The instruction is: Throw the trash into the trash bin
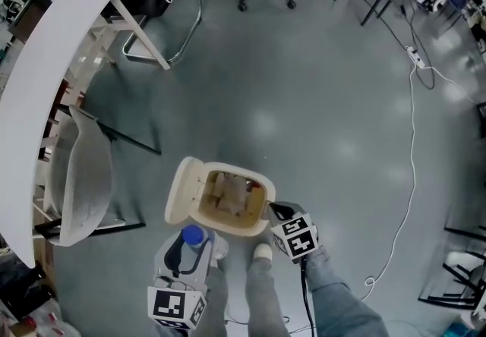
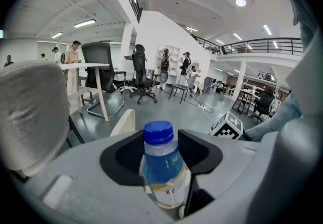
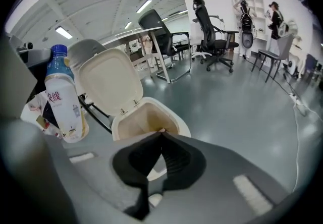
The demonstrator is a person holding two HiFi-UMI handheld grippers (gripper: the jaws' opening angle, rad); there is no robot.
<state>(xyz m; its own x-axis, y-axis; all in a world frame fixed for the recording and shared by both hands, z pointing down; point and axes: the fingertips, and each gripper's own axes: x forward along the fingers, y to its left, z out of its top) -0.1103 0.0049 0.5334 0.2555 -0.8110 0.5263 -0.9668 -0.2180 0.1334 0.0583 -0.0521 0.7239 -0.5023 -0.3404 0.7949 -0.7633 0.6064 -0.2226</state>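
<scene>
At the far left of a glossy grey floor (image 1: 304,100) stand a white table (image 1: 53,47) and a grey shell chair (image 1: 83,176). Next, the left gripper (image 2: 160,150) clamps a blue-capped bottle (image 3: 63,97), cap up, just beside the trash bin (image 1: 228,228), whose lid stands open. At the bin's right rim the right gripper (image 3: 161,134) hangs empty, jaws pressed together. A white cable (image 1: 414,138) trails further right.

bright, even indoor light comes from ceiling strip lamps (image 3: 63,32) high above the trash bin (image 3: 146,117). soft pale glare patches lie on the glossy floor (image 1: 266,124) beyond the bin, and shadows beside it are faint. both gripper views bulge strongly, with black corners. the foreground nearer than the bin is soft.
</scene>
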